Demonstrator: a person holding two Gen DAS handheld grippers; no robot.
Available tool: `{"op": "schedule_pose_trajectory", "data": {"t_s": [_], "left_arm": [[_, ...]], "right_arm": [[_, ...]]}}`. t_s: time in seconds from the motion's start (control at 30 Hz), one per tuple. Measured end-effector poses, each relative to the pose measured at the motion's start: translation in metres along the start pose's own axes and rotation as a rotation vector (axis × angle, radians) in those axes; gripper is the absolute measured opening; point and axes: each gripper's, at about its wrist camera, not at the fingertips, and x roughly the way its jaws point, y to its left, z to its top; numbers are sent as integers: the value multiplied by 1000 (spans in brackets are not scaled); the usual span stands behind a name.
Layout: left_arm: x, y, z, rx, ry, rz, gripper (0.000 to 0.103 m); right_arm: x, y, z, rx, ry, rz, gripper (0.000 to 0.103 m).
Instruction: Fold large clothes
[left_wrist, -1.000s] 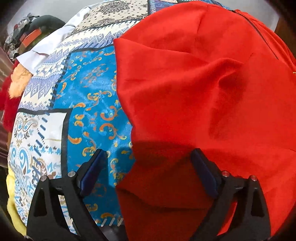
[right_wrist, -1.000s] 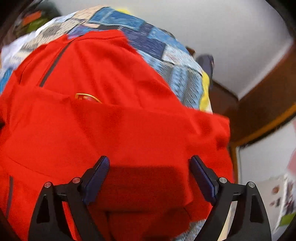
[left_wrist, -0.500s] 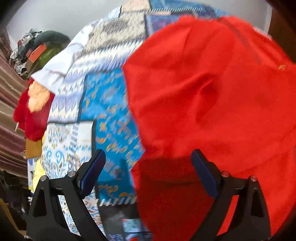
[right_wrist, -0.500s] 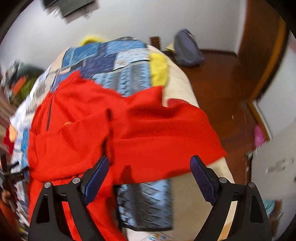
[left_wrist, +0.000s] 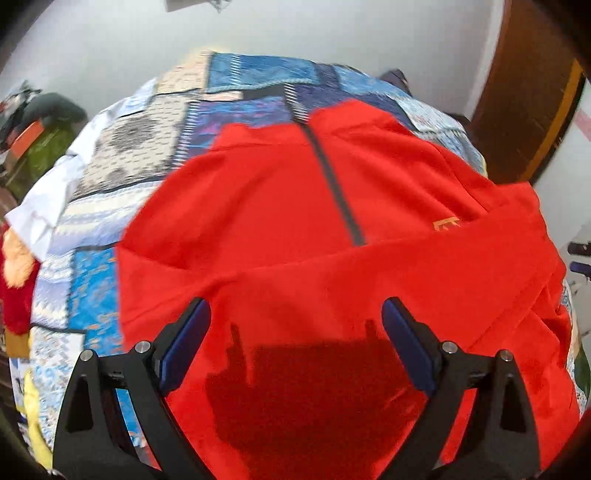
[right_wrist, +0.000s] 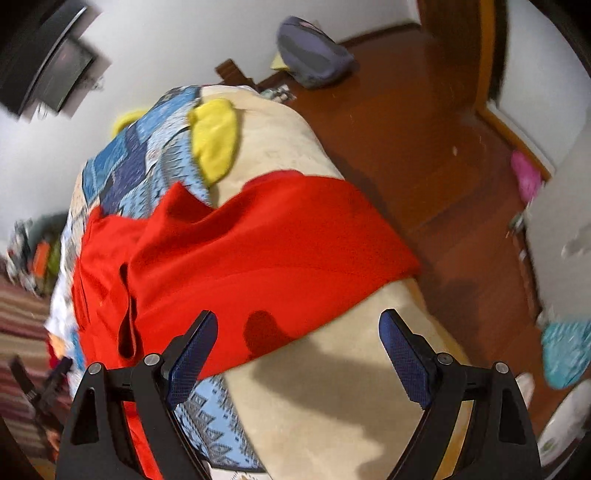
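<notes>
A large red garment (left_wrist: 295, 229) with a dark zip down its front lies spread on the bed, one part folded across it. My left gripper (left_wrist: 295, 328) is open and empty, held above the garment's near part. In the right wrist view the red garment (right_wrist: 240, 251) drapes over the bed's right edge. My right gripper (right_wrist: 297, 339) is open and empty, above the garment's lower edge and the beige mattress side (right_wrist: 332, 387).
A blue patterned quilt (left_wrist: 147, 147) covers the bed. A white cloth (left_wrist: 40, 206) and red plush (left_wrist: 14, 295) lie at its left. A yellow cloth (right_wrist: 216, 140) lies at the far end. A wooden floor (right_wrist: 424, 147) with a grey bag (right_wrist: 310, 51) lies to the right.
Both grippers have pulled up and back from the garment. The left view now shows the whole zip front; the right view has swung toward the bed's right edge and floor.
</notes>
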Motion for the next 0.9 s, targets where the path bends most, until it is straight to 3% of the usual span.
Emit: {"op": "schedule_pose_trajectory", "data": {"t_s": [0.17, 0.37, 0.47, 0.53, 0.57, 0.6, 0.63, 0.9], "left_arm": [[26, -34, 0, 39, 46, -63, 94], [49, -57, -2, 50, 80, -98, 95], [51, -64, -2, 47, 65, -109, 95], [50, -65, -2, 48, 63, -111, 95], [49, -65, -3, 49, 65, -111, 94], [48, -64, -3, 50, 66, -110, 94], [46, -63, -4, 53, 67, -105, 94], [12, -28, -7, -8, 10, -69, 94]], "right_arm": [[35, -21, 6, 124, 60, 67, 86], [53, -23, 19, 199, 12, 117, 82], [58, -13, 29, 180, -12, 63, 61], [58, -7, 35, 160, -20, 22, 38], [56, -4, 38, 140, -23, 9, 32], [52, -1, 40, 120, -32, 0, 18], [44, 2, 41, 100, -43, 6, 13], [-30, 66, 39, -43, -165, 110, 9]]}}
